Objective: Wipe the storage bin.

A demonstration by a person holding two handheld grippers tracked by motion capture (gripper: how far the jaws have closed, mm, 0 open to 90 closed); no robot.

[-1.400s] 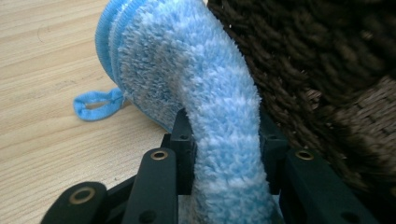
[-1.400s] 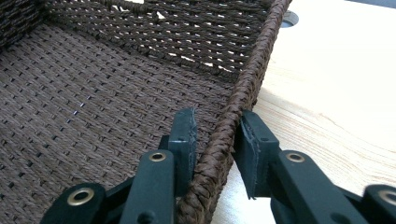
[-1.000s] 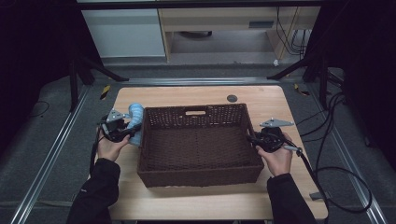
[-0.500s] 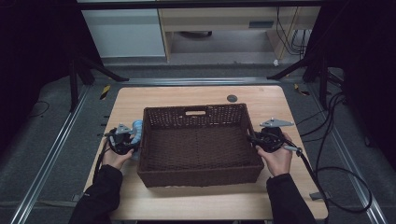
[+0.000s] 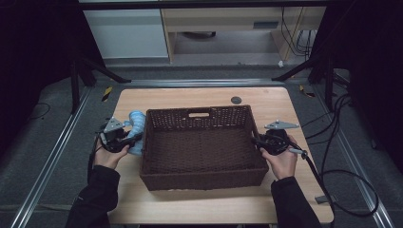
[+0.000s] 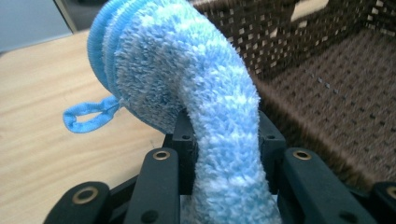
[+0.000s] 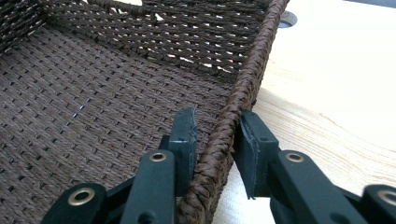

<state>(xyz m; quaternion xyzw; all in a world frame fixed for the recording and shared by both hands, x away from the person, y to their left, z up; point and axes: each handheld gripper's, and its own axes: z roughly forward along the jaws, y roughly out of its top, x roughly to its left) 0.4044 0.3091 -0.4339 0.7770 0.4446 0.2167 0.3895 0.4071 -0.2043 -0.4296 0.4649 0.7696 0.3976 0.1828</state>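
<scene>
Left gripper view: a fluffy blue sock [image 6: 196, 93] is clamped by the left gripper [image 6: 226, 140] beside the wicker basket [image 5: 199, 178] — whose right rim is pinched by the right gripper [image 7: 215, 135].

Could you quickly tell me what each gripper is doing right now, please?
Left gripper: shut on the blue fuzzy sock.
Right gripper: shut on the rim of the brown wicker basket.

A fluffy light-blue sock [image 6: 205, 102] with a brighter blue ribbed cuff and loop is seen. A dark-brown woven wicker basket [image 5: 202, 178] shows an open lattice pattern (apparently lighter at its worn rim). The pale wooden table [image 5: 266, 97] is faintly grained.
</scene>
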